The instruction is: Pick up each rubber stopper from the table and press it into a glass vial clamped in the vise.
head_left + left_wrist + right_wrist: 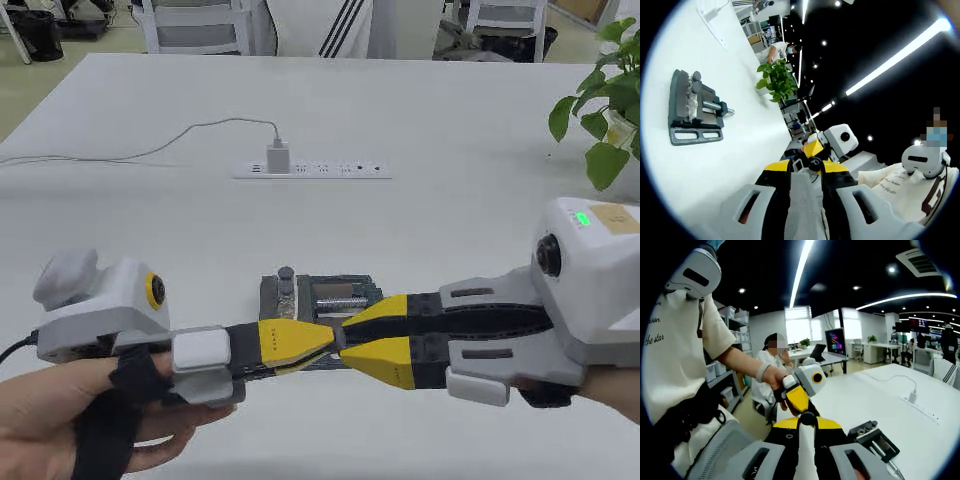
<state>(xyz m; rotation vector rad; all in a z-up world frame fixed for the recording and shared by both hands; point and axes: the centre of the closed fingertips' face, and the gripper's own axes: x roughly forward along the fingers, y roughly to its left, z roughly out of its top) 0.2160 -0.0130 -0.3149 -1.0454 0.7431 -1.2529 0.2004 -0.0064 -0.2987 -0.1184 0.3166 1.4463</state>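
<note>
Where tips meet: rubber stopper (807,418), over near edge of vise (362,288)
Right gripper (343,335): pinching it
Left gripper (327,341): closure unclear

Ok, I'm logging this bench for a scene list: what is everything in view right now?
table: one, white, under everything
vise: one, dark grey, on the table behind the tool tips
stoppered vial: at least one, clear, clamped at the vise's left end in the head view
loose stopper: one, black, between the meeting tool tips; which tool grips it is unclear
power strip: one, white, mid-table, with white charger and cable
plant: one, green, right edge of the table
left tool, right tool: two, yellow-tipped, tips meeting before the vise
left hand, right hand: two, one holding each tool
</note>
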